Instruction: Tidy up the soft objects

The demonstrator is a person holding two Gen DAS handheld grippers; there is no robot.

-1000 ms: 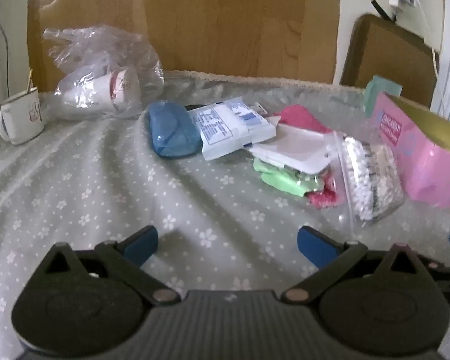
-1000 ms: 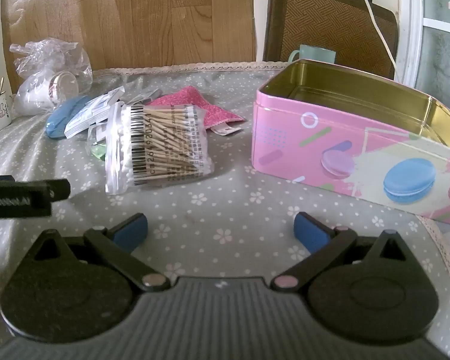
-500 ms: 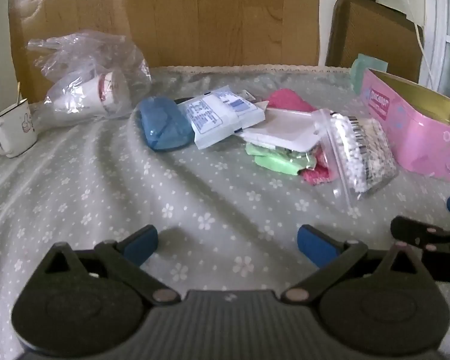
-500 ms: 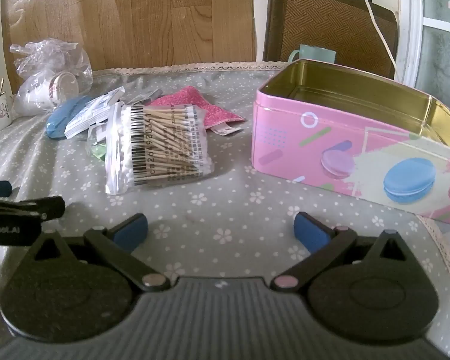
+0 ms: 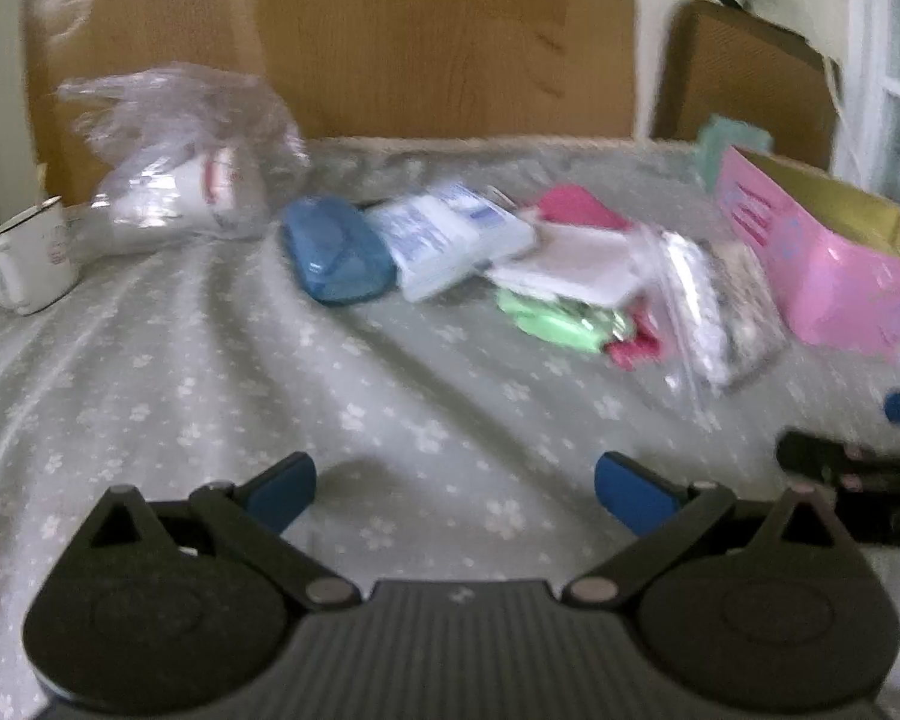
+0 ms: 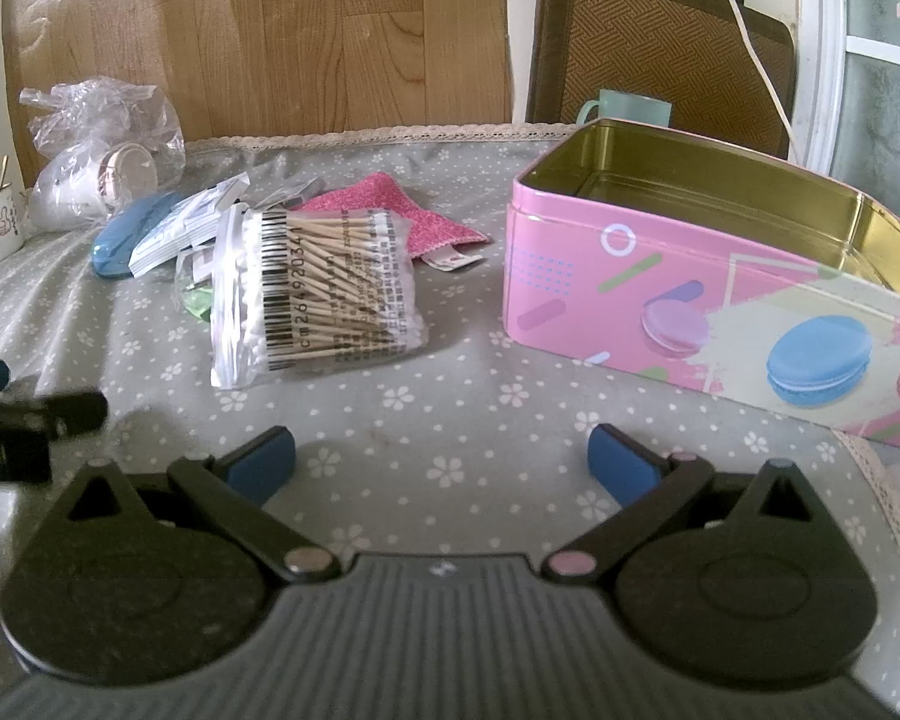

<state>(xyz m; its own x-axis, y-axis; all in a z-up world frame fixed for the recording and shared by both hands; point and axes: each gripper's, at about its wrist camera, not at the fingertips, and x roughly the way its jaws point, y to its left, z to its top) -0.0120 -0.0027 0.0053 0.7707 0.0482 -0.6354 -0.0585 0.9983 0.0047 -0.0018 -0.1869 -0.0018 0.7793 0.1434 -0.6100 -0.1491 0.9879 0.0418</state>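
Note:
A pile of soft items lies mid-table: a bag of cotton swabs [image 6: 324, 294] [image 5: 714, 306], a pink cloth [image 6: 390, 216] [image 5: 576, 207], a white-blue wipes pack [image 5: 450, 237], a blue case [image 5: 333, 249] [image 6: 126, 234], a white pouch [image 5: 570, 267] and green packets [image 5: 552, 315]. An open pink macaron tin [image 6: 690, 294] [image 5: 822, 264] stands to the right. My left gripper [image 5: 455, 489] is open and empty, short of the pile. My right gripper [image 6: 441, 462] is open and empty, in front of the swabs and tin.
A clear plastic bag with cups [image 5: 174, 180] and a white mug [image 5: 27, 258] sit at the far left. A mint cup [image 6: 627, 111] stands behind the tin. A brown chair back [image 6: 660, 54] and a wooden panel rise behind the flower-print tablecloth [image 6: 450, 384].
The left wrist view has swung left and pulled back a little, and is blurred with motion. The left gripper shows further right in the right wrist view. The right gripper has not moved.

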